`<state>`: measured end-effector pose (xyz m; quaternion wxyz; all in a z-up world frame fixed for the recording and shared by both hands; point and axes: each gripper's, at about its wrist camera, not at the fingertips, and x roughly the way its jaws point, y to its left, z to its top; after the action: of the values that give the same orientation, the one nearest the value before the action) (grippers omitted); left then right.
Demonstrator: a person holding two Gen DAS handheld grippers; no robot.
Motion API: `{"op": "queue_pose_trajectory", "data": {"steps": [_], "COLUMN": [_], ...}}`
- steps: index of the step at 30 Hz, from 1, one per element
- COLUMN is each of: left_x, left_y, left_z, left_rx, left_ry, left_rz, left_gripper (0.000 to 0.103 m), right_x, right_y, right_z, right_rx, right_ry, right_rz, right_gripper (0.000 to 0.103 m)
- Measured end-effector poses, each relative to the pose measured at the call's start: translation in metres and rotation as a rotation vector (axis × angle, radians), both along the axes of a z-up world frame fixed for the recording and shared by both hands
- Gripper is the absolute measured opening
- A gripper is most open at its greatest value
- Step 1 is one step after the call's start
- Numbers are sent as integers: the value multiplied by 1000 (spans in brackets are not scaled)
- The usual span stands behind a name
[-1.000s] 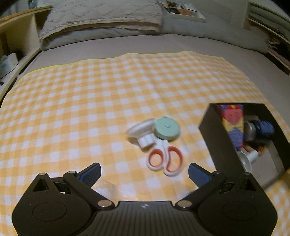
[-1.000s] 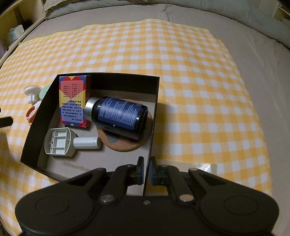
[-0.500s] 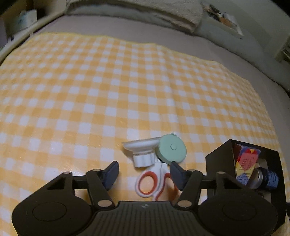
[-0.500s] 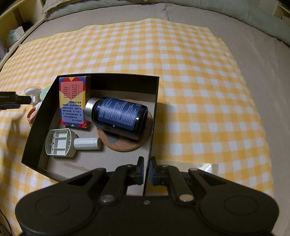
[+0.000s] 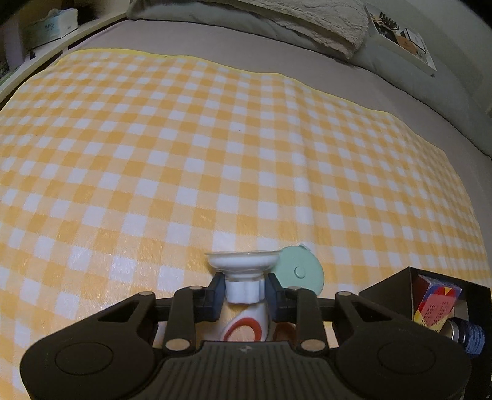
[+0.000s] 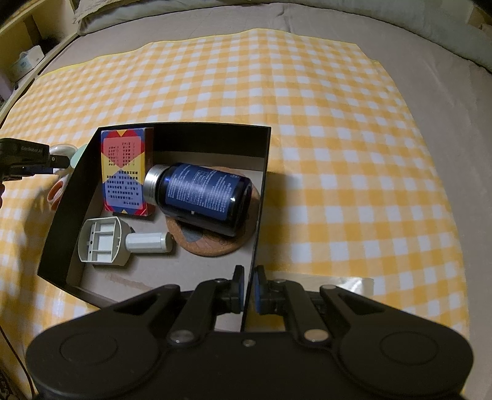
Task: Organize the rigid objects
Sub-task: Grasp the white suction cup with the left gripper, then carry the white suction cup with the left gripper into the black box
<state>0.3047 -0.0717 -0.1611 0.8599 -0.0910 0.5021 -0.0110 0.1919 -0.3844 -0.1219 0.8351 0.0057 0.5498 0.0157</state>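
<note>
My left gripper [image 5: 244, 292] is shut on a white suction-cup hook [image 5: 243, 274], gripping its ribbed knob just above the cloth. A mint round disc [image 5: 299, 272] and red-handled scissors [image 5: 246, 327] lie right beside it. My right gripper [image 6: 249, 292] is shut on the near right wall of the black box [image 6: 259, 215]. The box holds a colourful card box [image 6: 123, 172], a dark blue bottle [image 6: 200, 198] on a cork coaster [image 6: 209, 246], and a grey plastic part [image 6: 120, 241]. The left gripper also shows at the left edge of the right wrist view [image 6: 57, 160].
A yellow checked cloth [image 5: 215, 154] covers the grey bed. Pillows [image 5: 276, 18] lie at the far edge, a shelf with a box [image 5: 46, 27] stands at the far left. The black box also shows in the left wrist view [image 5: 387, 286] at the lower right.
My left gripper moved forward and down over the hook and closed its jaws on the knob. The right gripper and the box have stayed put.
</note>
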Motion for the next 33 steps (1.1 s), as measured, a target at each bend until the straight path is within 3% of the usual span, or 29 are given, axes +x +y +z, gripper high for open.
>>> {"op": "queue_pose_trajectory", "data": {"steps": [5, 10, 19, 26, 33], "left_x": [3, -8, -38, -74, -105], "left_y": [5, 8, -29, -70, -114], "left_z": [5, 29, 73, 77, 61], "left_rx": [-8, -55, -166, -244, -295], "left_ry": [-2, -50, -135, -101, -20], "left_rz": [0, -16, -208, -362, -490], "left_gripper": [29, 29, 29, 29, 29], "right_x": [0, 0, -2, -5, -7], "right_y": [0, -1, -4, -5, -10], "right_z": [0, 1, 12, 17, 20], "right_rx": [0, 0, 10, 5, 39], "right_ry": [1, -2, -52, -61, -67], "right_rz": [0, -3, -33, -30, -55], "right_gripper": [7, 6, 4, 4, 4]}}
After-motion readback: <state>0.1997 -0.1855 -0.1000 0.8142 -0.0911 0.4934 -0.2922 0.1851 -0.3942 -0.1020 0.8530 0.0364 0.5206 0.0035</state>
